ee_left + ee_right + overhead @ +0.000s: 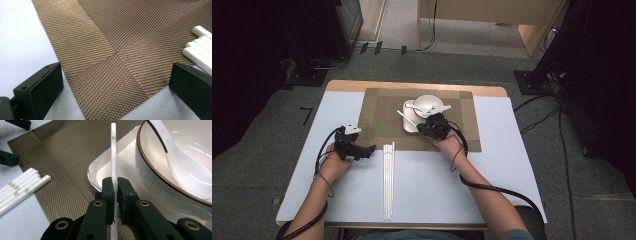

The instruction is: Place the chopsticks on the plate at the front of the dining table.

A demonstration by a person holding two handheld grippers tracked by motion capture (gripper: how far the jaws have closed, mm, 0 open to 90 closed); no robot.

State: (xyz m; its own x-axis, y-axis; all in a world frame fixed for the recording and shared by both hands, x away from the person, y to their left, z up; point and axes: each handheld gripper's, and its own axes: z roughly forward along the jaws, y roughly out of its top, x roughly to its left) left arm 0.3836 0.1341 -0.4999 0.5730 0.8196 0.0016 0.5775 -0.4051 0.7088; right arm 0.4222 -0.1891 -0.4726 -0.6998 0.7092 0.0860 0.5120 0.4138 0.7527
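Note:
My right gripper (114, 185) is shut on a white chopstick (113, 152), which sticks out past the jaws over a white plate (105, 170). On that plate stands a white bowl (155, 165) with a white spoon (185, 170) in it. From above, the right gripper (421, 127) holds the chopstick (406, 118) at the near left side of the bowl (428, 102). My left gripper (116, 75) is open, low over the near left corner of the brown woven placemat (112, 37), with nothing between its jaws. Several white chopsticks (388, 180) lie side by side between the hands.
The placemat (382, 115) lies at the far middle of a table with a white cover (492, 170). The ends of the loose chopsticks (200, 50) rest on the mat's near edge, right of the left gripper (369, 149). Cables trail from both grippers toward the near edge.

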